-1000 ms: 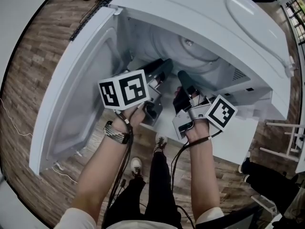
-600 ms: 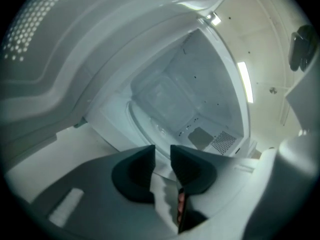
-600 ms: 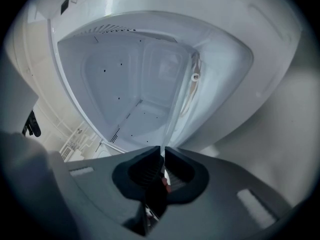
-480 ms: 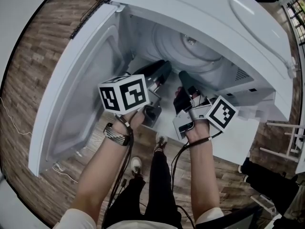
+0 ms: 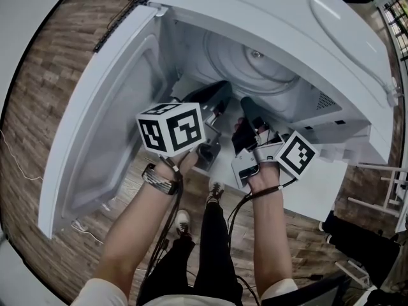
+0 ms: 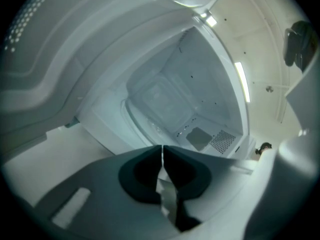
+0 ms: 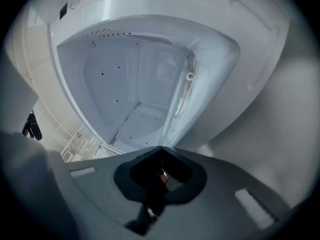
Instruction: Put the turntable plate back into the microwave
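Turntable plate (image 5: pixel 255 61) lies flat on the cavity floor of the microwave (image 5: pixel 287 5), whose door (image 5: pixel 108 126) stands open. My left gripper (image 5: pixel 223 89) has just been closing its jaws, which meet with nothing between them. My right gripper (image 5: pixel 245 102) is likewise closed and empty. Both tips sit at the cavity mouth, clear of the plate.

Microwave (image 5: pixel 268 14): smooth, glossy white, like painted metal. Plate (image 5: pixel 234 57): clear, glossy ribbed glass. Floor (image 5: pixel 44 88): matt wood planks, visible grain. Fingers (image 5: pixel 215 95): dark matt plastic.
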A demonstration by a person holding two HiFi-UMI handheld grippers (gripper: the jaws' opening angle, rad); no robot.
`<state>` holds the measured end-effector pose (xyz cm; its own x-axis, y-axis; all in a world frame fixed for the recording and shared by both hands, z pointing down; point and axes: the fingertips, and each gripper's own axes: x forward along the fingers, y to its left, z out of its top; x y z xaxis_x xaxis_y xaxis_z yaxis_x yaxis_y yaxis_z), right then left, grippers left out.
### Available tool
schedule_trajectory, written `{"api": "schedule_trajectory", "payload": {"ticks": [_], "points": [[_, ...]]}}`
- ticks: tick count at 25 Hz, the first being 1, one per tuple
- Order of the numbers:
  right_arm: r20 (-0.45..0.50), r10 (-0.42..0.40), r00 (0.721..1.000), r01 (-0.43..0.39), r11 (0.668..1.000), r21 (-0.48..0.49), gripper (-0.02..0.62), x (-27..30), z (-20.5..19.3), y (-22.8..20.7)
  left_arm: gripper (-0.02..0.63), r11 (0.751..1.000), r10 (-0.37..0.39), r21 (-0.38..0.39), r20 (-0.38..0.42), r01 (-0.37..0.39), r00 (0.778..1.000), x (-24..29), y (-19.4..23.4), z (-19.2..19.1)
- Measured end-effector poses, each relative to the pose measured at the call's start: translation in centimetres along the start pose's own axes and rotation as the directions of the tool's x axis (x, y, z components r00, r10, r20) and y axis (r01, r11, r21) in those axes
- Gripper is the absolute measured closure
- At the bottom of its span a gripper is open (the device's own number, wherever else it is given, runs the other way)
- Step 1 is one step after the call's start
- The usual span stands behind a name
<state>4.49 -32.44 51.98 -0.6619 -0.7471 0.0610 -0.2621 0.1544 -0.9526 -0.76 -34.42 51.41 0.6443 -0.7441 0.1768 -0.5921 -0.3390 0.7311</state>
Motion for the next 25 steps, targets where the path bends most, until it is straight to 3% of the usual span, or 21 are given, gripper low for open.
{"api": "schedule_trajectory", "payload": {"ticks": [17, 19, 22, 25], "points": [[-0.009, -0.005, 1.000, 0.004, 0.998, -0.068, 0.594, -0.5, 0.4, 0.3, 0.600, 0.999, -0.040, -0.011, 0.043, 0.041, 0.998, -0.5, -0.7, -0.1], [-0.018, -0.011, 1.000, 0.008, 0.992, -0.123, 0.594, -0.5, 0.2, 0.9, 0.600, 0.997, -0.028, 0.068, 0.039, 0.025, 0.999, -0.8, -1.0, -0.1], [-0.014, -0.048, 0.999, 0.043, 0.965, -0.260, 0.594, -0.8, 0.0, 1.4, 0.600, 0.971, 0.001, 0.239, 0.024, -0.007, 1.000, -1.1, -1.8, -0.2], [0.031, -0.108, 0.994, 0.110, 0.884, -0.454, 0.594, -1.4, 0.7, 2.1, 0.600, 0.942, 0.018, 0.336, 0.013, -0.021, 1.000, -1.3, -2.1, -0.3]]}}
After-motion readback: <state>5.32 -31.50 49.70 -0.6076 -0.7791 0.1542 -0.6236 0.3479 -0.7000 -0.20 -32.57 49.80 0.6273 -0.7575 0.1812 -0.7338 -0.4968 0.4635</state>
